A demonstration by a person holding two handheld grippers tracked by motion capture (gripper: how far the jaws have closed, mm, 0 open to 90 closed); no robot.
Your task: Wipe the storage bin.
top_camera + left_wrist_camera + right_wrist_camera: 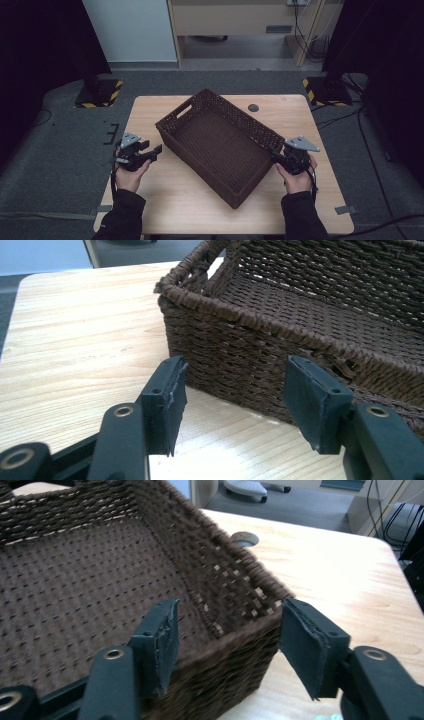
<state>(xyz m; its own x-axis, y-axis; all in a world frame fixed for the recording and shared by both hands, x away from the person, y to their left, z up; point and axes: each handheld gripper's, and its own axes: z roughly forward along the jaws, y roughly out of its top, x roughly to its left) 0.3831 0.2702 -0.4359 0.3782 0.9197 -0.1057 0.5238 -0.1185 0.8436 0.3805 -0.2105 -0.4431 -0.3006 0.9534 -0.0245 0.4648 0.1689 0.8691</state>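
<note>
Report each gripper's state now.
Left gripper: open, holding nothing, just short of the basket.
Right gripper: open, straddling the basket's corner, not gripping.

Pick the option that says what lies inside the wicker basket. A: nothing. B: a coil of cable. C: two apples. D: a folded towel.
A: the high view and both gripper views show the bare woven floor of the wicker basket, with nothing resting on it.

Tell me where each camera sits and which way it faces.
High view: above the person's side, looking forward and down at the table; forearms, hands, left claw, right claw.
Left gripper view: on the left claw, facing the basket outer wall; open jaws.
Right gripper view: on the right claw, open at the basket's corner.
All share the basket.
</note>
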